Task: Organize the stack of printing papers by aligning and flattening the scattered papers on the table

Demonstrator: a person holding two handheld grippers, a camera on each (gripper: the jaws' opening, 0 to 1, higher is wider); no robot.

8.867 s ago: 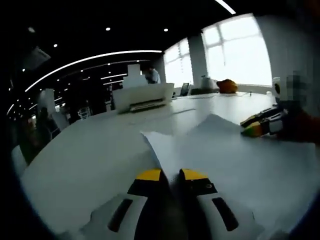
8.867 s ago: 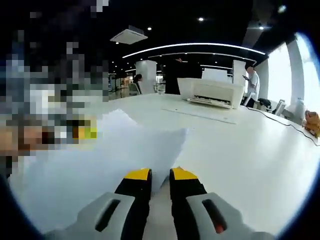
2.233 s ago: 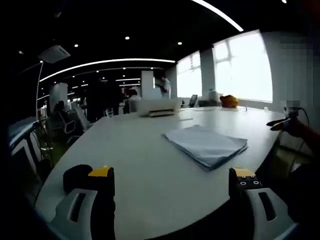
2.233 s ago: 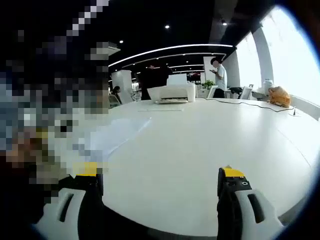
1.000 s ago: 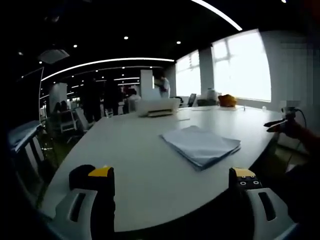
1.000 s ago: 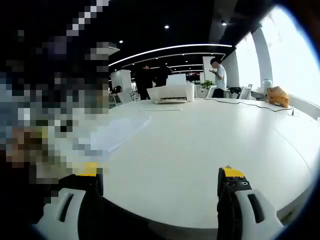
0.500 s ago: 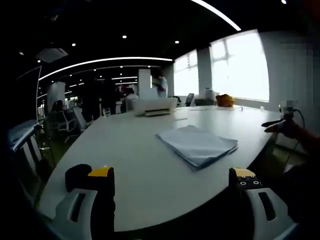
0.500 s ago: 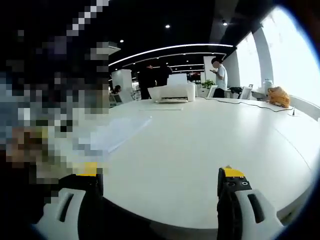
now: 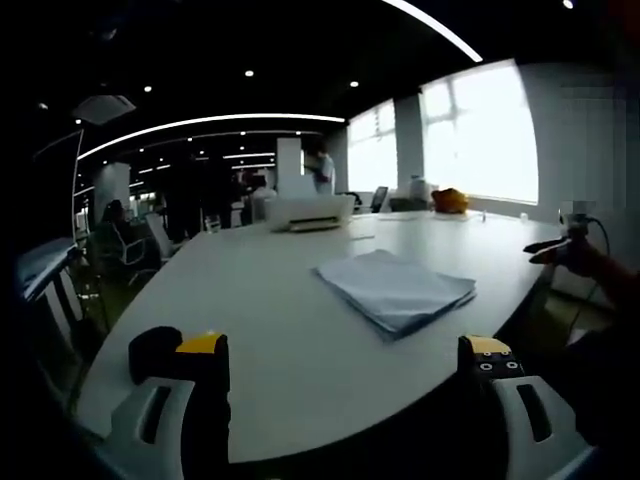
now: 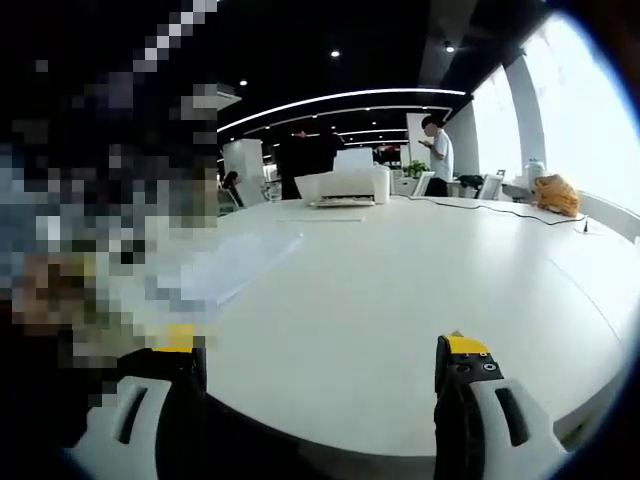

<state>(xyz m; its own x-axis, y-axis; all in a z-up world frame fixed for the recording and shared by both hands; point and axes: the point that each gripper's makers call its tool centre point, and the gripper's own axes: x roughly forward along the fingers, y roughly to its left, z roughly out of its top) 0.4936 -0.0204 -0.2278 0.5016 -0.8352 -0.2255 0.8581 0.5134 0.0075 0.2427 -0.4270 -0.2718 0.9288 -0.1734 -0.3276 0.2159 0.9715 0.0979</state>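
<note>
I had both grippers drawn back from the table [image 9: 270, 330] and held at its near edge, and almost nothing had shifted over the last second or two: the views sat as they had half a second before, with only a faint drift of my hands. Some nine seconds earlier each gripper had been pinched narrow on loose, fanned sheets; by this moment my left gripper [image 9: 345, 350] stood wide, its yellow-tipped jaws far apart and holding nothing. From the left gripper view the stack of papers [image 9: 394, 290] lay flat on the table, right of centre and well ahead of the jaws, its edges gathered into one pile, though the near corner looked slightly stepped. Far behind it, left of the stack, sat a white printer [image 9: 309, 211], and beyond that stood a person [image 9: 322, 172]. An orange thing [image 9: 450, 200] rested at the far right by the window. My right gripper [image 10: 320, 352] was likewise spread wide and empty, and in the right gripper view the papers lay on the left, near the blurred patch, apart from both jaws. I judged the aligning and flattening essentially done, with at most a small squaring of that near corner left.
</note>
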